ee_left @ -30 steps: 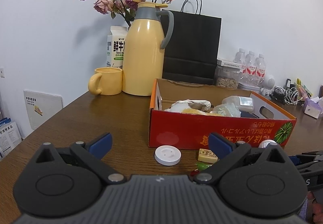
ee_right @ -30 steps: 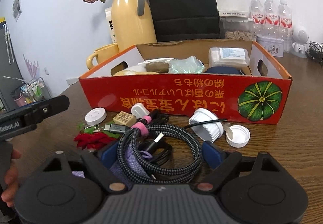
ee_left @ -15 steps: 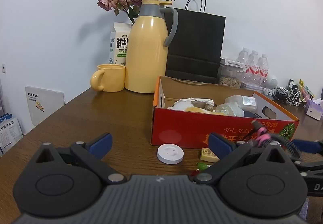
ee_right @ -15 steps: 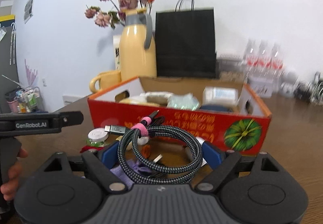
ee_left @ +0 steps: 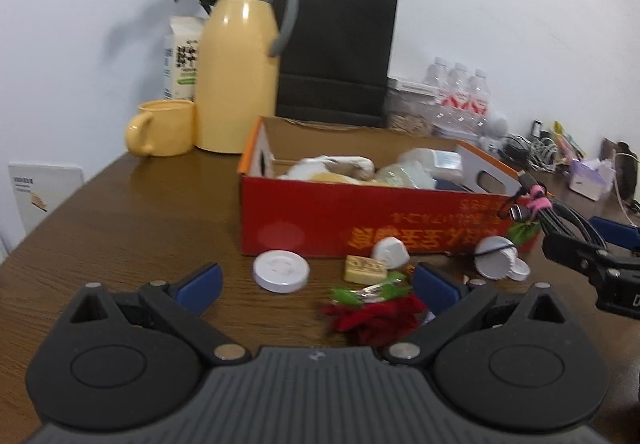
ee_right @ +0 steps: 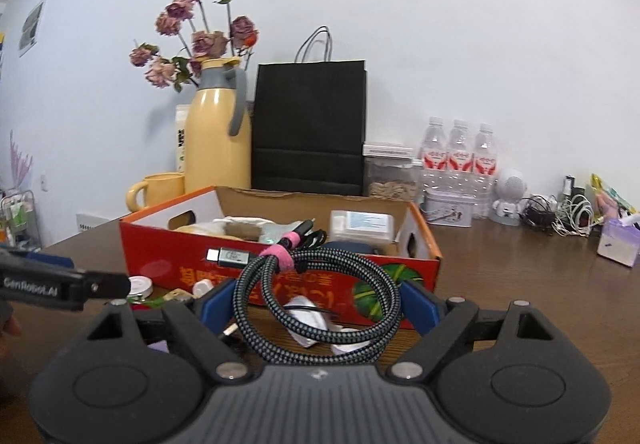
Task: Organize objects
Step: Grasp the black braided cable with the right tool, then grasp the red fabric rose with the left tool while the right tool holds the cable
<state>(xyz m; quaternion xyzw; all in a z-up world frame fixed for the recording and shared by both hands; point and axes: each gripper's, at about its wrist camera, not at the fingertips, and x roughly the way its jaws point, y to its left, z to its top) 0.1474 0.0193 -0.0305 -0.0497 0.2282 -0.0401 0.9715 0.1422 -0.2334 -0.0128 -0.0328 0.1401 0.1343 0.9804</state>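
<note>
Left to right, with the red box (ee_right: 280,276) as landmark. Left tongs (ee_left: 316,280): jaws wide apart and empty, held over the surface (ee_left: 140,211) in front of the box, above a red artificial flower (ee_left: 376,316); a white round lid (ee_left: 281,271) and a small tan block (ee_left: 365,268) lie just before the box's front wall. Right tongs (ee_right: 316,304): jaws spread wide yet bearing on both sides of a coiled braided cable (ee_right: 316,308) bound by a pink strap (ee_right: 276,256). Change: a second ago the coil lay on the surface among the clutter in front of the box; it now hangs clear of the surface, raised against the box's front wall, its plug near rim level; judged, the pick-up is done and the carry over the rim into the box remains. Hidden or unclear: the coil's near edge and the right pads' contact are masked by the tongs' body; the box's contents are partly covered by its wall; the left view is blurred; white objects behind the coil cannot be identified.
</note>
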